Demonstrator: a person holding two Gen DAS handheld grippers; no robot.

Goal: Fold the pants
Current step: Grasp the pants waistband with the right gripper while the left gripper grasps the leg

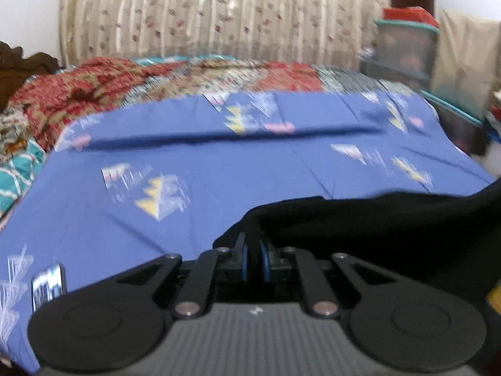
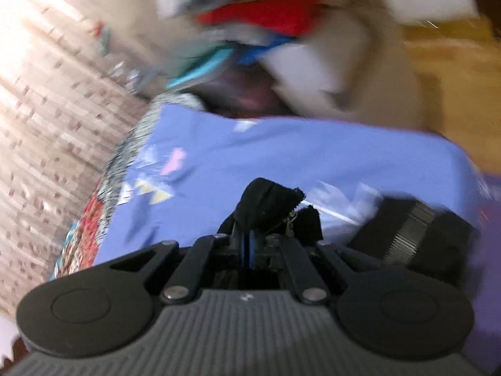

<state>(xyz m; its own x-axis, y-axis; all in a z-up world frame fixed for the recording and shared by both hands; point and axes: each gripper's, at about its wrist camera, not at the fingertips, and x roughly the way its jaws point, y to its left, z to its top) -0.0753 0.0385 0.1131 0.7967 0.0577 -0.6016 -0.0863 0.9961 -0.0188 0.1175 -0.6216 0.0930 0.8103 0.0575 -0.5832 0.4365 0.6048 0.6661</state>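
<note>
The black pants (image 1: 375, 219) hang in a dark band from my left gripper (image 1: 254, 250) off to the right, above the blue bedsheet (image 1: 219, 163). The left gripper is shut on an edge of the pants. In the right wrist view my right gripper (image 2: 249, 244) is shut on a bunched black part of the pants (image 2: 266, 206) with a zipper showing beside it. The view is tilted and blurred. The other gripper's black body (image 2: 416, 238) is close at the right.
The blue sheet (image 2: 281, 159) with small triangle prints covers the bed. A red patterned blanket (image 1: 94, 91) lies along the far side. A phone (image 1: 47, 285) lies on the sheet at near left. Storage boxes (image 1: 407, 53) stand at the right, a curtain (image 1: 219, 15) behind.
</note>
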